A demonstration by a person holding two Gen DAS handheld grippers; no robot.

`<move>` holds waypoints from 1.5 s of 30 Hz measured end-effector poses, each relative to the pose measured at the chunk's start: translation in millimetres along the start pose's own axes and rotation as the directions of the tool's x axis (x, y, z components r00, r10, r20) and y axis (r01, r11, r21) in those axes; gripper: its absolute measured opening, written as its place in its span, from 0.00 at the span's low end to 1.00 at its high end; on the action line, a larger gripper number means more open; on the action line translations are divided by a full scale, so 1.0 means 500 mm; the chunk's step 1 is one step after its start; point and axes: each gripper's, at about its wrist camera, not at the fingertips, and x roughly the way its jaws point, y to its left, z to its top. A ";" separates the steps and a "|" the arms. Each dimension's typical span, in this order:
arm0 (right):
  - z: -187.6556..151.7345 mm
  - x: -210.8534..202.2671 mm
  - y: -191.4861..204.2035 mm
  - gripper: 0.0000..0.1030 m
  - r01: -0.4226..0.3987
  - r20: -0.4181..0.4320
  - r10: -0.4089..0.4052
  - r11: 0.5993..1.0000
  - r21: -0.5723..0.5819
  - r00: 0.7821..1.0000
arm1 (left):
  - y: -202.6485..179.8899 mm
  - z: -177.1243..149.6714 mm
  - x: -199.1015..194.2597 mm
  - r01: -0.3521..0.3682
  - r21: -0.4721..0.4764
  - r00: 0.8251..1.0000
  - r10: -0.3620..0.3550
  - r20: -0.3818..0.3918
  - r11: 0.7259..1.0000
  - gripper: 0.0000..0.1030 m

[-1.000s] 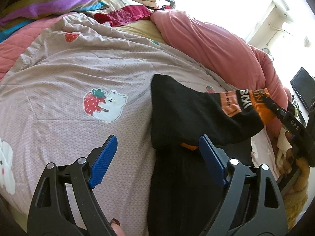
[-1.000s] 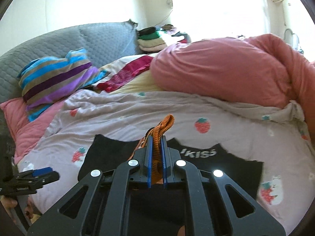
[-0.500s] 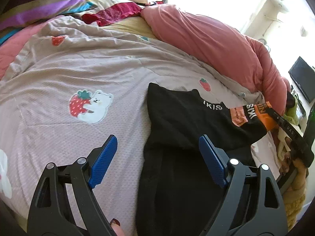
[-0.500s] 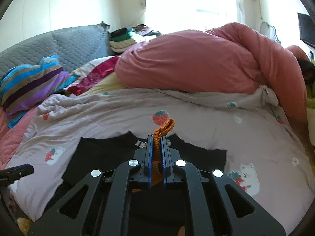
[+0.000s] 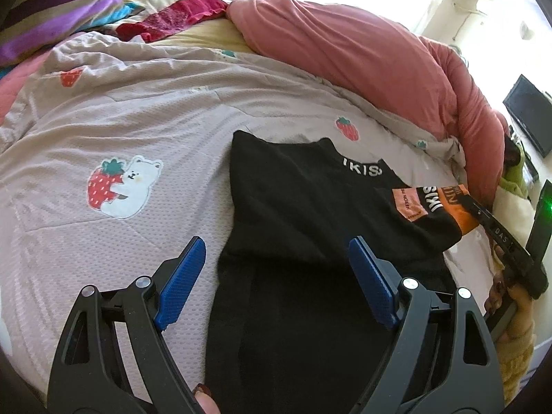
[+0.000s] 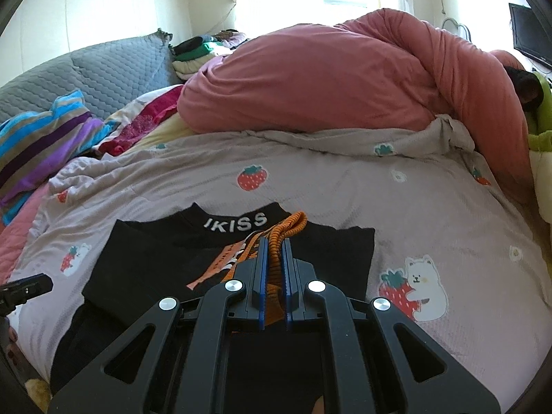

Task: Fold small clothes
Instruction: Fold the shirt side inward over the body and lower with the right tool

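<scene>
Striped pillow (image 6: 41, 138) sits far left on the bed, grey quilted headboard (image 6: 103, 72) behind it. Beside it a red patterned cloth (image 6: 145, 120), then a stack of folded clothes (image 6: 200, 51) at the back. Pink comforter (image 6: 327, 79) is bunched along the far side of the bed. Strawberry-and-bear bedsheet (image 5: 120, 138) covers the bed.

Left gripper (image 5: 272, 283) hovers low over the bedsheet, fingers (image 5: 181, 277) spread wide, holding nothing; the left edge of the shirt body lies between them.

Black shirt (image 6: 155, 262) lies flat on the bedsheet near the front edge of the bed, collar with white "IKISS" lettering pointing away toward the comforter. Lower part of the shirt runs under both wrist views toward the person.

Right gripper (image 6: 274, 248) has its fingers (image 6: 262, 269) pressed together, pinching the orange sleeve cuff (image 6: 291, 227). In the left wrist view the sleeve (image 5: 424, 214) stretches out to the right of the shirt body, lifted off the bed, the right gripper at its end. Cuff sits above the shirt's chest, just below the collar, in the right wrist view.

TV screen (image 5: 528, 114) at far right.
</scene>
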 end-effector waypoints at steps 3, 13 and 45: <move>-0.011 0.008 -0.011 0.06 0.006 -0.013 -0.005 1.000 0.010 1.000 | -0.009 -0.003 0.009 -0.010 0.011 1.000 0.010 -0.007 1.000 0.75; -0.042 0.028 -0.042 0.08 0.083 -0.040 -0.081 0.995 0.050 0.996 | -0.035 -0.002 0.048 -0.036 0.055 0.998 0.039 -0.051 0.998 0.75; -0.088 0.070 0.115 0.28 -0.126 -0.198 0.103 0.986 -0.107 0.975 | -0.081 0.005 0.203 -0.089 0.223 0.977 0.128 -0.169 0.971 0.58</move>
